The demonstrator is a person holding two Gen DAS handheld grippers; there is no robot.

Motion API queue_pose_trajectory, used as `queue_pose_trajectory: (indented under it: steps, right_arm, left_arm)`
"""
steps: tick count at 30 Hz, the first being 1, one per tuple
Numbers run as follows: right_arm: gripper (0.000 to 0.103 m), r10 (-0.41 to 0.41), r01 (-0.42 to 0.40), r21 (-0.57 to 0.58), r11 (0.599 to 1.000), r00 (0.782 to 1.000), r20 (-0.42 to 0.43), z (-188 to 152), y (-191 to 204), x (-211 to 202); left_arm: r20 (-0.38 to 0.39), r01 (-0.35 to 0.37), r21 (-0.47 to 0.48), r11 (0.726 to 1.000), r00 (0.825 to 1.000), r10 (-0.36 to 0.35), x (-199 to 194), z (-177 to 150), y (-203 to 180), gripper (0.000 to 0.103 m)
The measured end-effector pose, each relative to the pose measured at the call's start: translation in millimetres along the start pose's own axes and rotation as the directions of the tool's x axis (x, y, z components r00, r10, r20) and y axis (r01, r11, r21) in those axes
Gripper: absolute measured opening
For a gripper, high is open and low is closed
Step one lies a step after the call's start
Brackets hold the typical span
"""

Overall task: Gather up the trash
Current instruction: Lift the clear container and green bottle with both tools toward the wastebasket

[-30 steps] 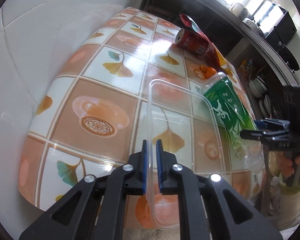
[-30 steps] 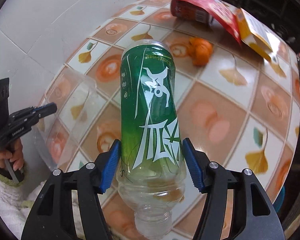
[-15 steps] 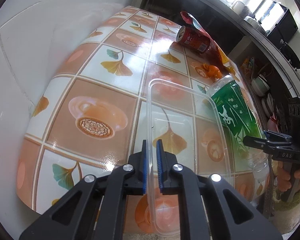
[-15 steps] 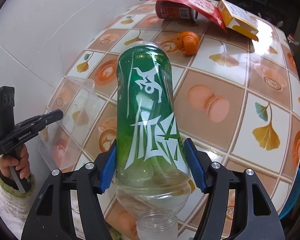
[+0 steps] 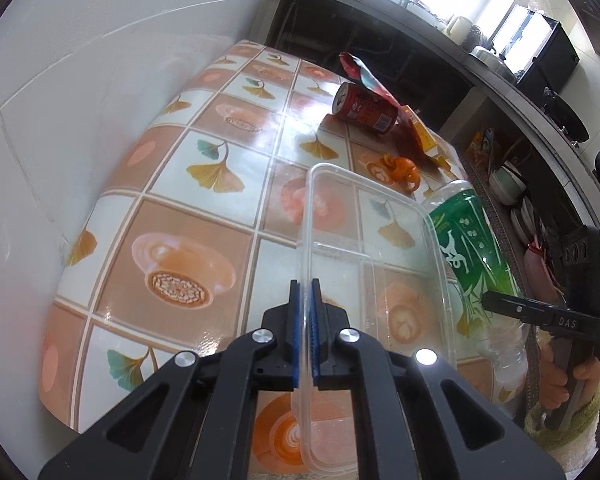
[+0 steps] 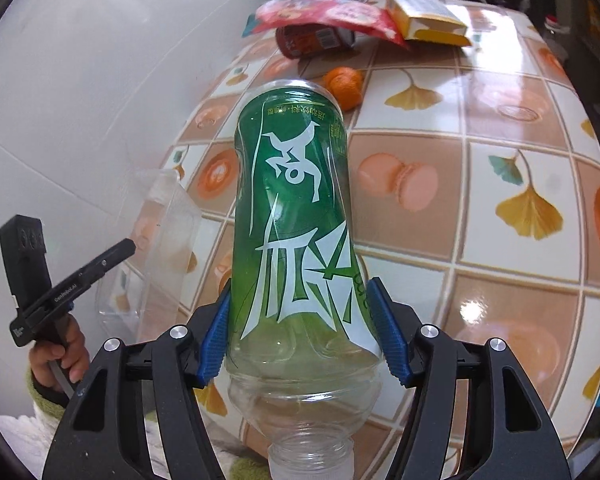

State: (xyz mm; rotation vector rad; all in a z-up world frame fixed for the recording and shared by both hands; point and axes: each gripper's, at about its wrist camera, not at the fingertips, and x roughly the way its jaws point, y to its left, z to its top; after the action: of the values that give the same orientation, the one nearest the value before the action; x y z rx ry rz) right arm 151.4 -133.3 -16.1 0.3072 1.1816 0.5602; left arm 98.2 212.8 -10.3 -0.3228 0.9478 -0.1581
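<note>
- Left wrist view: the left claw (image 5: 305, 332) is pinched nearly shut on the rim of a clear plastic container (image 5: 380, 248), rectangular, thin-walled and see-through, held above the near edge of the tiled counter (image 5: 204, 216).
- At the counter's right edge, the right claw (image 5: 504, 304) holds a green bottle (image 5: 468, 248).
- Toward the far edge lie a red can (image 5: 364, 108), a red wrapper (image 5: 360, 72) and orange peel (image 5: 402, 168).
- Right wrist view: the right claw (image 6: 300, 332) stands wide, its blue pads (image 6: 388, 332) pressing the green bottle (image 6: 296, 216), cap end nearest the camera, white lettering on its label.
- The clear plastic container (image 6: 156, 248) hangs at the counter's left edge, gripped by the left claw (image 6: 128, 246).
- A yellow box (image 6: 428, 20) sits at the far edge.
</note>
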Motion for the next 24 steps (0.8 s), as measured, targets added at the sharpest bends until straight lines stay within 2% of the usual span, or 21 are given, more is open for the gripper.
queue_pose_trajectory:
  steps: [6, 16, 24]
  right_arm:
    - [0.06, 0.034, -0.038, 0.056, 0.998, 0.997, 0.075, -12.3, -16.5, -32.9]
    - [0.06, 0.029, -0.054, 0.136, 0.989, 0.983, 0.183, -37.1, -50.5, -89.2]
    - [0.06, -0.011, -0.061, 0.243, 0.968, 0.958, 0.285, -66.1, -94.5, -136.6]
  left_arm:
    - [0.012, 0.025, 0.045, 0.999, 1.0, -0.025, -0.7, 9.4, -27.1, 0.003]
    - [0.001, 0.082, 0.159, 0.984, 0.997, -0.083, 8.7, 19.5, -93.9, 0.003]
    - [-0.028, 0.155, 0.307, 0.939, 0.988, -0.154, 26.7, 30.8, -177.7, 0.003]
